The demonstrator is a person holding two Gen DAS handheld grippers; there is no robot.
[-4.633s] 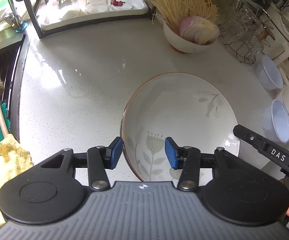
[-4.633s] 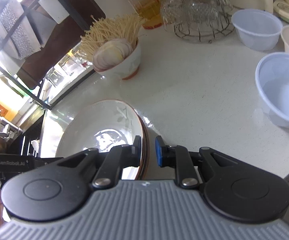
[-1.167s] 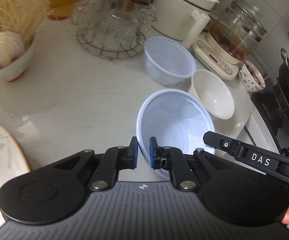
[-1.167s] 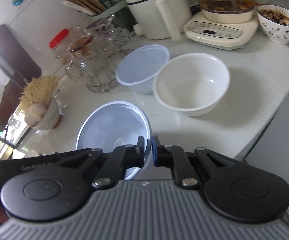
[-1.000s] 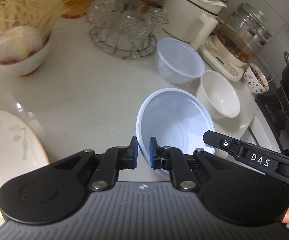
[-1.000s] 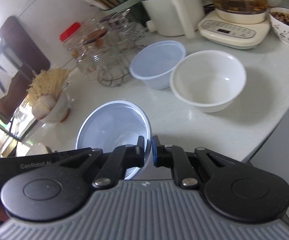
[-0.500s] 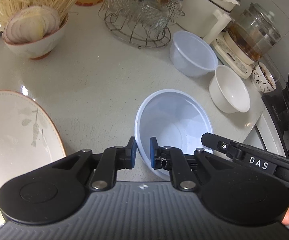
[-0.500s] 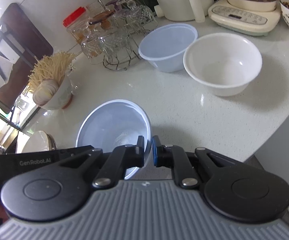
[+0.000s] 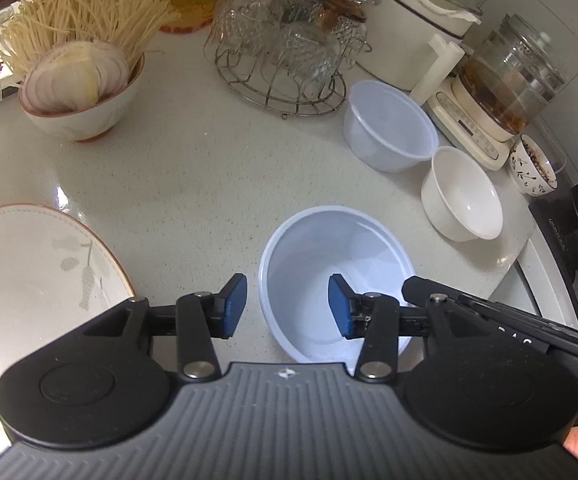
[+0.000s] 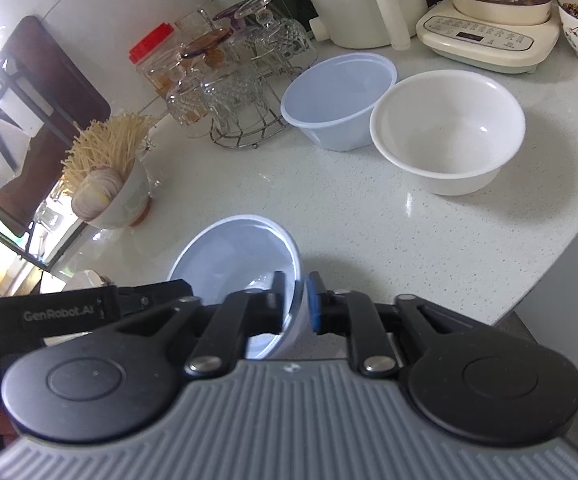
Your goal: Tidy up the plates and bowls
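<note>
A pale blue plastic bowl (image 9: 337,280) (image 10: 241,256) rests on the white counter, right of the flowered plate (image 9: 29,280). My left gripper (image 9: 287,306) straddles the bowl's near left rim; its jaws are opening and the blue pads stand clear of the wall. My right gripper (image 10: 297,302) straddles the rim on the opposite side. Its jaws are also opening, with a thin gap at each pad. Farther back sit a second clear plastic bowl (image 9: 391,132) (image 10: 339,96) and a white bowl (image 9: 463,196) (image 10: 447,132), side by side.
A bowl of noodles and sliced onion (image 9: 77,92) stands back left, a wire rack of glasses (image 9: 285,52) behind centre. A white cooker (image 9: 409,32), glass kettle (image 9: 501,88) and small patterned bowl (image 9: 533,168) line the back right. The stove (image 9: 577,216) borders the counter's right edge.
Both grippers carried the blue bowl leftward toward the plate while shut on its rim. Both pairs of jaws have since parted and the pads have come off the rim.
</note>
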